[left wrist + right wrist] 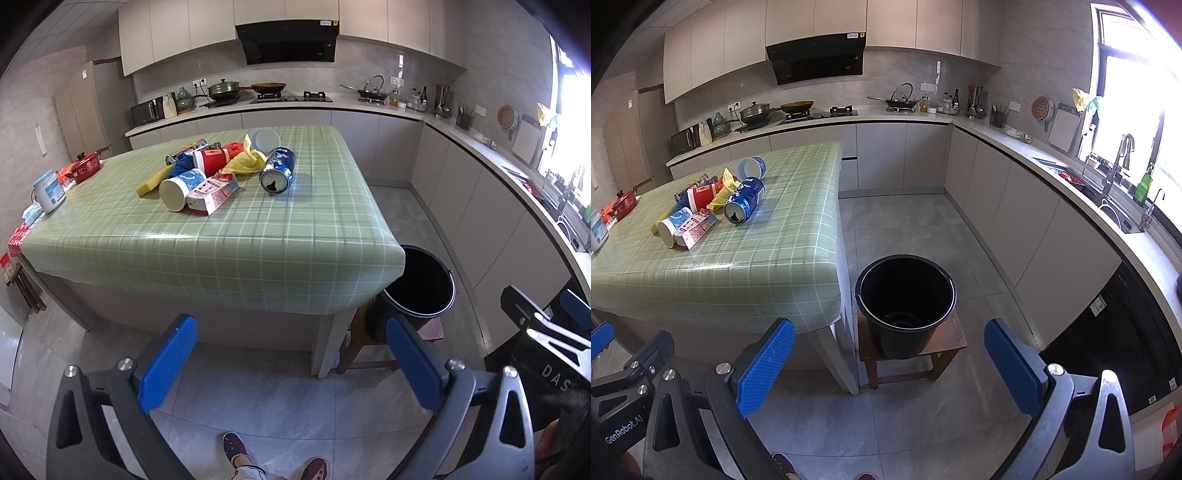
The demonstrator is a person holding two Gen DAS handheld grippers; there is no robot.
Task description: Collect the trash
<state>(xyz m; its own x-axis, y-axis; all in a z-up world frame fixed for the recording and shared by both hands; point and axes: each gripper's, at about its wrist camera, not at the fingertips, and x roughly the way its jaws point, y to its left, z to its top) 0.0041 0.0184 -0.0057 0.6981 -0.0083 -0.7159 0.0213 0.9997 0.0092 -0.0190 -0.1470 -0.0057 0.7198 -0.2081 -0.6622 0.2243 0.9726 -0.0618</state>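
Tabletop: trash pile (cans, cups)
Bucket: beside tabletop
Left gripper, right gripper: jaws spread, holding nothing

The left gripper hangs in the air short of the table, its blue fingers spread wide with nothing between them. On the green checked cloth lies a huddle of trash: a blue can on its side, a white cup, a red-and-white carton, a red cup and a crumpled yellow wrapper. A black bucket sits on a wooden stool just beside the table's near right corner.
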